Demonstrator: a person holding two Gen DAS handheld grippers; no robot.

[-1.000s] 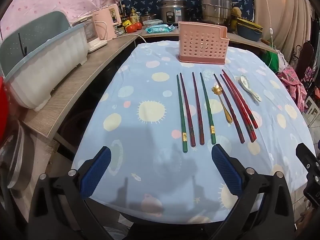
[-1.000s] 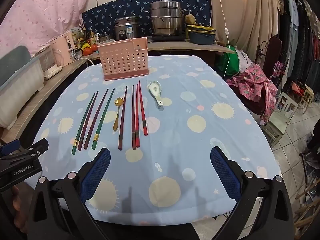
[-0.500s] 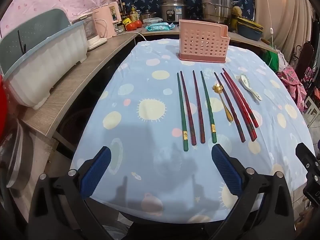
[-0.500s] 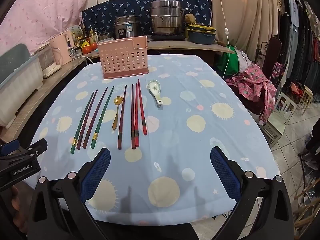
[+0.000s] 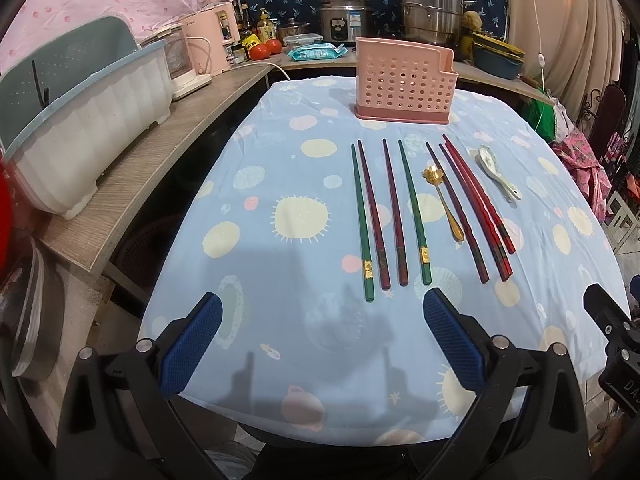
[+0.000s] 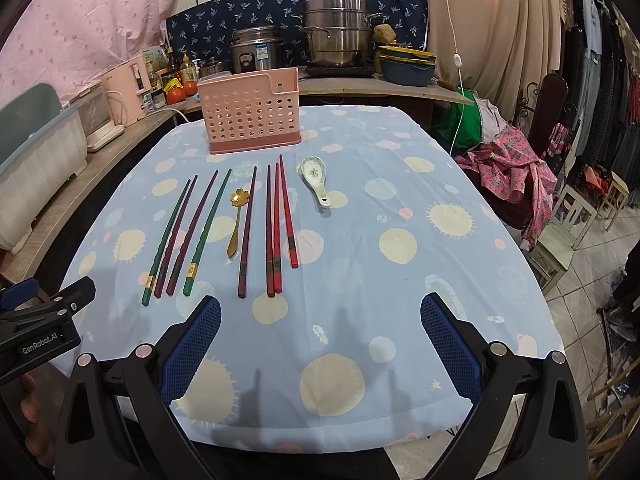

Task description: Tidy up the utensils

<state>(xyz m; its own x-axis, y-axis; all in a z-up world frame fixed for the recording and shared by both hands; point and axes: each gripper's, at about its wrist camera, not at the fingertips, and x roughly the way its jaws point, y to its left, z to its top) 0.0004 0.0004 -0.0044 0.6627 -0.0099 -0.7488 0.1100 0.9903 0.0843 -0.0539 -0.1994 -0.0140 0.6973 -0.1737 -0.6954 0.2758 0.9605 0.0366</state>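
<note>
A pink perforated utensil holder (image 5: 404, 82) (image 6: 253, 118) stands upright at the far end of the table. In front of it lie several green, dark red and red chopsticks (image 5: 394, 216) (image 6: 276, 224) in a row, a gold spoon (image 5: 442, 202) (image 6: 237, 220) among them and a white ceramic spoon (image 5: 496, 172) (image 6: 316, 180) to their right. My left gripper (image 5: 322, 344) is open and empty over the near table edge, below the green and dark red chopsticks. My right gripper (image 6: 320, 344) is open and empty, near the front edge, right of the chopstick ends.
The table has a blue spotted cloth (image 5: 300, 216) (image 6: 400, 240). A wooden counter on the left holds a white dish rack (image 5: 80, 128) and pink appliances (image 5: 208, 40). Steel pots (image 6: 336, 40) stand behind. A chair with pink cloth (image 6: 516, 160) is at the right.
Both grippers have moved slightly forward over the table; the utensils and holder have not moved. Both stay open.
</note>
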